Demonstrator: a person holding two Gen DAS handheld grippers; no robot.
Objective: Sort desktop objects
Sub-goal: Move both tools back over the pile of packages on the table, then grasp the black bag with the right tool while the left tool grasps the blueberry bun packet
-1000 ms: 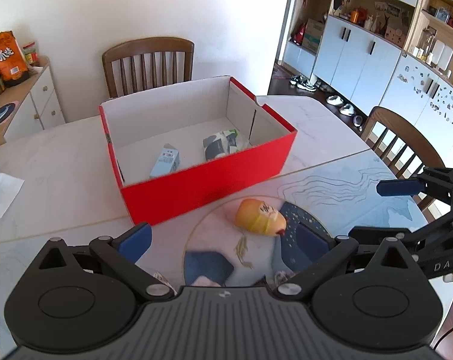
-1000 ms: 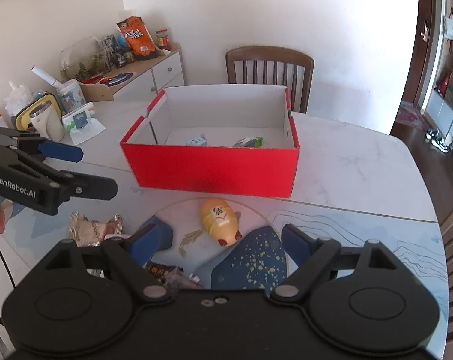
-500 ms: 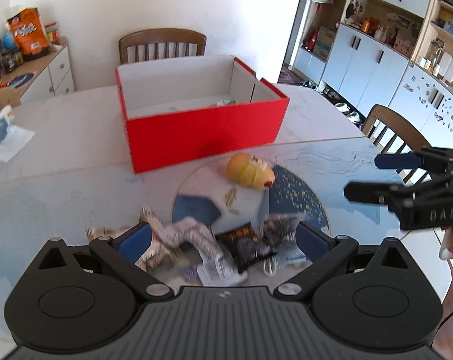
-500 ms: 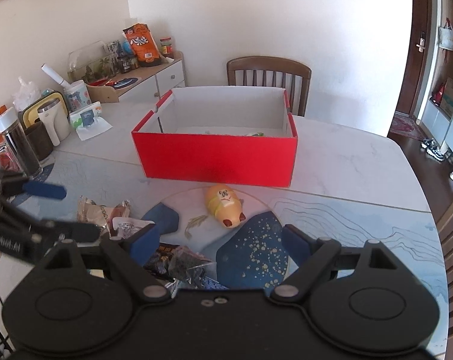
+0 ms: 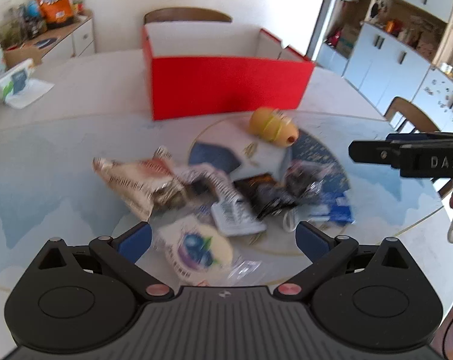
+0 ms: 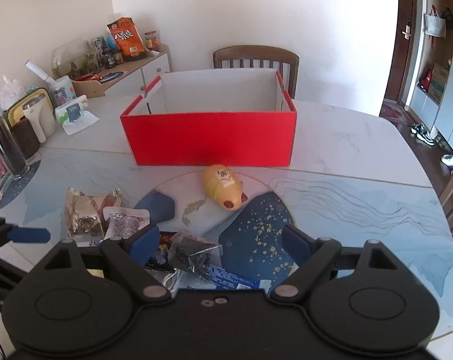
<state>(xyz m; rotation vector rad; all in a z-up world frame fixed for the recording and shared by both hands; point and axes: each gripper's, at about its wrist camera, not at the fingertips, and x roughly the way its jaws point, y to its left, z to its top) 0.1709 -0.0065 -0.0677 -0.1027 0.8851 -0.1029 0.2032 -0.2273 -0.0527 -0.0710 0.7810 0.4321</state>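
Note:
A red box (image 5: 226,85) (image 6: 210,138) stands open on the table. In front of it lies a yellow toy (image 5: 272,124) (image 6: 223,186). Nearer me is a heap of wrappers: a silver-brown packet (image 5: 139,180) (image 6: 82,213), a white barcoded packet (image 5: 236,216), black packets (image 5: 271,195) (image 6: 190,252), a blue packet (image 5: 337,210) and a blueberry-printed packet (image 5: 196,247). My left gripper (image 5: 223,237) is open and empty over the blueberry packet. My right gripper (image 6: 220,241) is open and empty above the black packets. The box's inside is hidden.
A wooden chair (image 6: 256,57) stands behind the box. A tissue pack (image 6: 72,112), cups and a dark jar (image 6: 6,147) sit at the table's left. A sideboard with snacks (image 6: 124,42) is behind. White cabinets (image 5: 391,57) and another chair (image 5: 412,114) are to the right.
Both grippers have pulled back from the red box and dropped lower. The wrapper heap has come into view under them. Both stay open.

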